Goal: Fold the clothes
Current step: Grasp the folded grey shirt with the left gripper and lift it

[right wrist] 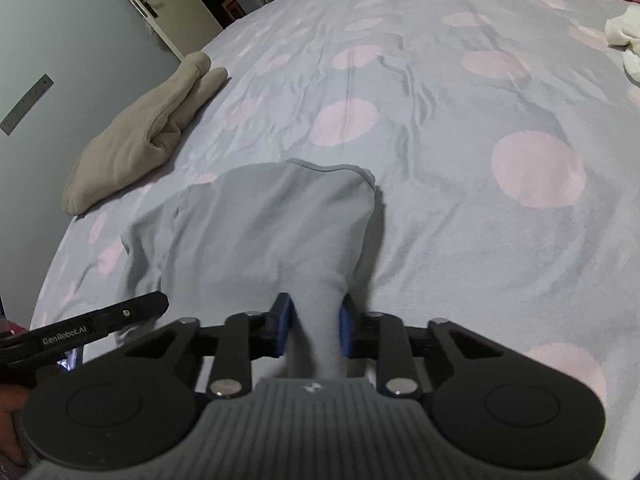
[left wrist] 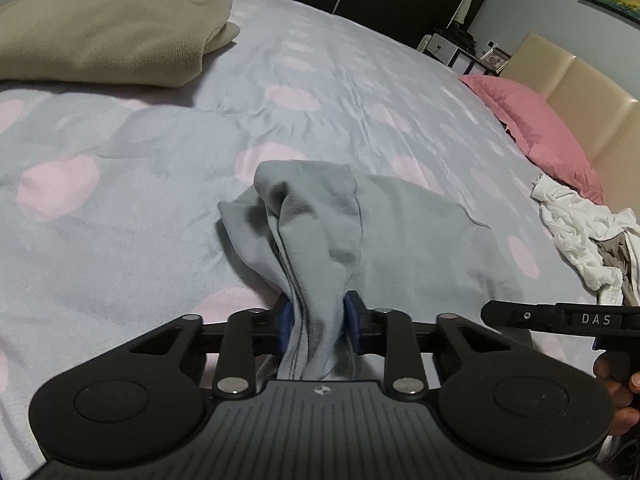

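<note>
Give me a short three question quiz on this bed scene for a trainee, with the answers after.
1. True or false: both grippers are shut on the grey garment.
2. Which lies near the pink pillow: A the beige folded blanket, B the white crumpled clothes, C a door?
3. Fill in: the bedspread is grey with pink ____.

Key: 1 true, the left gripper and the right gripper each pinch it. 2 B. 3 spots.

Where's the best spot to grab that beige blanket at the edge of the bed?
Probably the beige blanket's thick folded end, coming from the bed's open middle: its stacked layers part there, giving a tool something to bite. Both tools already hold the grey garment.
</note>
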Available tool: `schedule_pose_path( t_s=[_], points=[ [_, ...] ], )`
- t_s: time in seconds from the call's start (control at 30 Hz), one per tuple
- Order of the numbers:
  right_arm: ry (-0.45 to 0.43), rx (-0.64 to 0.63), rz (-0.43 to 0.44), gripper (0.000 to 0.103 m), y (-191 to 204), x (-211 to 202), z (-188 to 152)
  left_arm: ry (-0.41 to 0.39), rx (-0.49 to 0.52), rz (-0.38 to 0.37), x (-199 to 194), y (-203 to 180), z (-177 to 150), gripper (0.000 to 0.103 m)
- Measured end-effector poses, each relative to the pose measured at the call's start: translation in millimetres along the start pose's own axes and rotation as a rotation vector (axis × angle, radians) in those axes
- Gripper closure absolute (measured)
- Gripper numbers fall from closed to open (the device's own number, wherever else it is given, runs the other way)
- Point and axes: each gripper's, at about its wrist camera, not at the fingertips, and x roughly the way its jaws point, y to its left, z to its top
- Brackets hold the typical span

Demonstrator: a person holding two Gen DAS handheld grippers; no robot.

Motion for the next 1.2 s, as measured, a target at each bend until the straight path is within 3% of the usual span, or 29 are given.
schedule_pose_path(
  t_s=[0.07,0.3,0.63,1.0,1.2],
  points=[
    [-0.006,0.0,0.018,0.085,1.9,-5.6,1.3,-0.013,0.006,-0.003,-5.3,-3.0,1.8,0.083],
    [-0.074,-0.055,0.07,0.086,24.2,-35.4,5.4,-0.072,0.021,-0.025,-32.6,-7.9,6.9,0.085],
    [-0.149,-0.105,0.169,0.086,72.3,-77.3,9.1,-0.211,0.033,-0.036,-110.6,2.4,27.2,0.086],
    [-0.197,-0.134,0.306,0.086,168.0,-83.4,27.4,-0.282,0.081,0.031,-206.5,53.2,74.7,0.086],
    [-0.175,-0.138,0.365,0.086,226.3,-57.5,23.2,-0.309,0.001,0.065,-237.9,108.3,78.8,0.086]
  ],
)
